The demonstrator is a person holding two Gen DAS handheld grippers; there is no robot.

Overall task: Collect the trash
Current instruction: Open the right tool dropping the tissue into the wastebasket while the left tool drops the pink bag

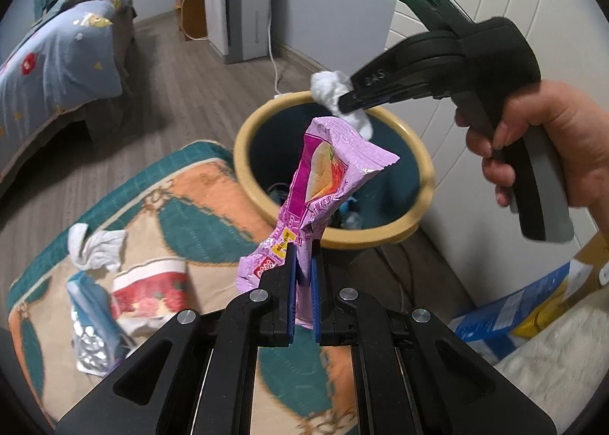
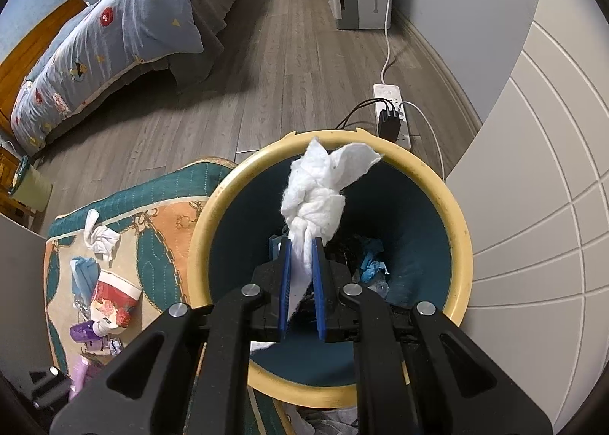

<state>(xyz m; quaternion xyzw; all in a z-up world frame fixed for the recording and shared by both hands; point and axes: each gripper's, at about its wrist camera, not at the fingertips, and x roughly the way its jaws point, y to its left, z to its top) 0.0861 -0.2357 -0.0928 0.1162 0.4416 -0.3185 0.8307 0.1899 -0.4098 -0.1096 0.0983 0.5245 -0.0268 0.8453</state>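
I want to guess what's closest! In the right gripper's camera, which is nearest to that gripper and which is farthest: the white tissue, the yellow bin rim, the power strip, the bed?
1. White tissue: pinched in the right gripper.
2. Yellow bin rim: just below, ringing the tissue.
3. Power strip: on the floor behind the bin.
4. Bed: far across the floor, upper left.

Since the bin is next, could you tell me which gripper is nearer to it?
Right. The right gripper holds the white tissue directly over the bin opening. The left gripper, clamping the pink wrapper, is beside the rim, above the rug's edge.
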